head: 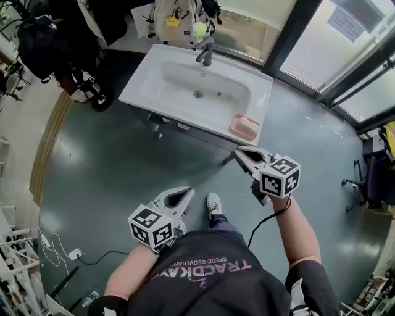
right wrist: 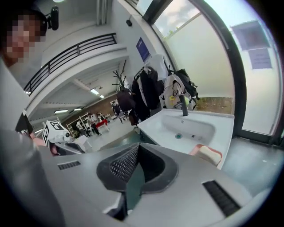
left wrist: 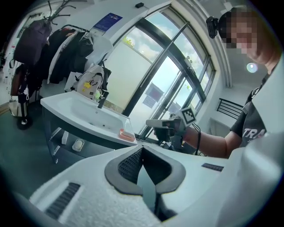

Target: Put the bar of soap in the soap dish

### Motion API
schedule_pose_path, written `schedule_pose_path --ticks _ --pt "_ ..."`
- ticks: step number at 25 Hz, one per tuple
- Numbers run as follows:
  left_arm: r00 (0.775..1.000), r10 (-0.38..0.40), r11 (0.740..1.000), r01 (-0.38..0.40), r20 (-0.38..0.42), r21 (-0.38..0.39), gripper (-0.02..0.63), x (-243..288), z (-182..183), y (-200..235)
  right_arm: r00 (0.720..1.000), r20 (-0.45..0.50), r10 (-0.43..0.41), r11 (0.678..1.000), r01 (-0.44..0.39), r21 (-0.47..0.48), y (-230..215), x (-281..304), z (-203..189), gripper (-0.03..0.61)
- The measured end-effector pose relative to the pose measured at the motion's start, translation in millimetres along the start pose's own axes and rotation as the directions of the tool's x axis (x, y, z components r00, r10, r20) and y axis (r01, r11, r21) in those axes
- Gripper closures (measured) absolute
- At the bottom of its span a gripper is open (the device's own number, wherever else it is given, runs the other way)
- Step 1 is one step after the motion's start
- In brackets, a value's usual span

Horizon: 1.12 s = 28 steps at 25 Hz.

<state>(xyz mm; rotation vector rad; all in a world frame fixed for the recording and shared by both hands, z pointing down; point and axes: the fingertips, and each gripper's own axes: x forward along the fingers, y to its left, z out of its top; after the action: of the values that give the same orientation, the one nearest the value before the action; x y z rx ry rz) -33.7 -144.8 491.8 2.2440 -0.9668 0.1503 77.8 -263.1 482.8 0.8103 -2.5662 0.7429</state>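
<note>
A cream bar of soap (head: pixel 248 127) lies in a pink soap dish (head: pixel 236 128) on the front right corner of the white sink (head: pixel 185 108). The right gripper view shows the soap (right wrist: pixel 207 153) in the dish (right wrist: pixel 217 154), and the left gripper view shows the dish (left wrist: pixel 126 135) on the sink's corner. My right gripper (head: pixel 238 152) hangs just in front of that corner, shut and empty. My left gripper (head: pixel 185 192) is lower, over the floor, shut with nothing in it. Each gripper's own view, left (left wrist: pixel 142 148) and right (right wrist: pixel 138 148), shows its jaws meeting.
A dark faucet (head: pixel 205 52) stands at the back of the basin, with a pale backpack (head: pixel 176 18) behind it. Dark bags hang on a rack (head: pixel 41 42) at far left. Under the sink a shelf holds small items (left wrist: pixel 78 144). An office chair (head: pixel 361 179) stands at right.
</note>
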Motion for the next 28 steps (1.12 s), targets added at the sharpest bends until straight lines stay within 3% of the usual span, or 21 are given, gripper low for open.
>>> schedule_pose_path --ticks 12,20,28 --pt "0.995 -0.094 0.995 0.095 -0.032 0.041 0.604 -68 -23 -2 0.986 0.144 -0.087 0.993 0.074 0.092 163 -15 -59 0.568" --pt "0.987 -0.147 0.986 0.152 -0.069 0.073 0.604 -111 -53 -13 0.976 0.163 -0.142 0.985 0.123 0.118 235 -13 -103 0.568" --pt "0.98 -0.172 0.982 0.179 -0.104 0.064 0.604 -142 -86 -17 0.969 0.173 -0.179 0.975 0.152 0.161 272 -14 -134 0.568"
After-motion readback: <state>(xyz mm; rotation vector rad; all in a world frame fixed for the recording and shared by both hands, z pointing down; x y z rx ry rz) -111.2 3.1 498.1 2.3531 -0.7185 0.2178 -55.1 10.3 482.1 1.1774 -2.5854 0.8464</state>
